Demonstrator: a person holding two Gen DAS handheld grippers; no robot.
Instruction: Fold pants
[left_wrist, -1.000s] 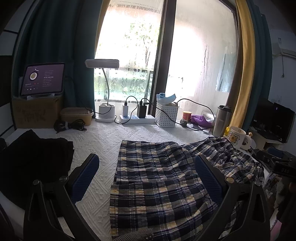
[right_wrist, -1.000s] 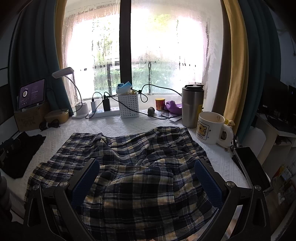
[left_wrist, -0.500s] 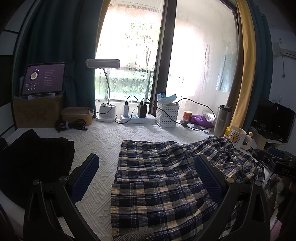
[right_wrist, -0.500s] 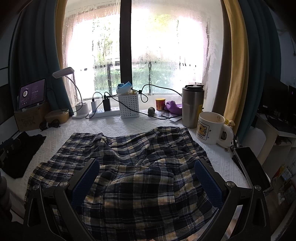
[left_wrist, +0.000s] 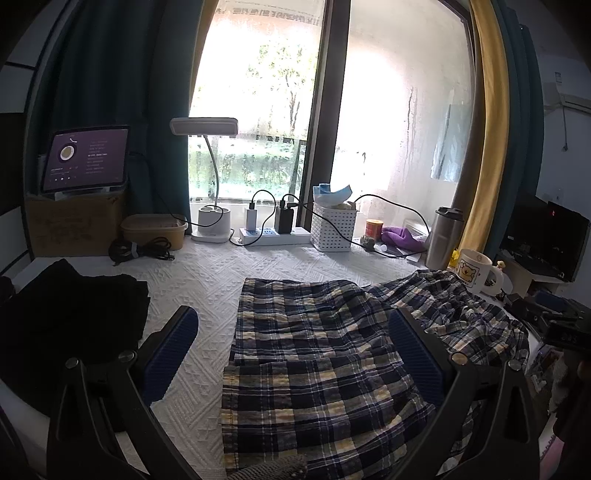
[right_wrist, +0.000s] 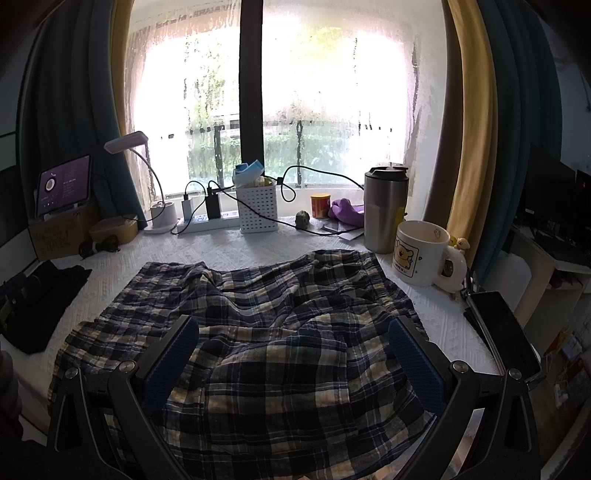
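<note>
My left gripper (left_wrist: 291, 347) hangs above the bench (left_wrist: 207, 280) with its fingers (left_wrist: 171, 349) spread wide, pinching nothing; the blue pads are ribbed and slab-shaped on black angular frames. My right gripper (right_wrist: 291, 350) is the same, fingers (right_wrist: 413, 363) wide apart and empty, poised over the cloth.

The plaid pants (right_wrist: 258, 332) lie on the bench's white quilted cover, a soft woven check of navy, cream and yellow. In the left wrist view the pants (left_wrist: 314, 350) lie flat at the near-left part with a straight hemmed edge, and rumple into ridges toward the right. A folded black garment (left_wrist: 70, 317) sits apart on the left.

Along the window stand a gooseneck lamp (left_wrist: 207, 147), a white power strip (left_wrist: 273, 234), a perforated white basket (right_wrist: 256, 208), a brushed steel tumbler (right_wrist: 386, 210) and a glossy bear mug (right_wrist: 421, 253), the mug just beside the far right corner of the pants. A tablet (left_wrist: 85, 157) rests on a cardboard box (left_wrist: 70, 225).
</note>
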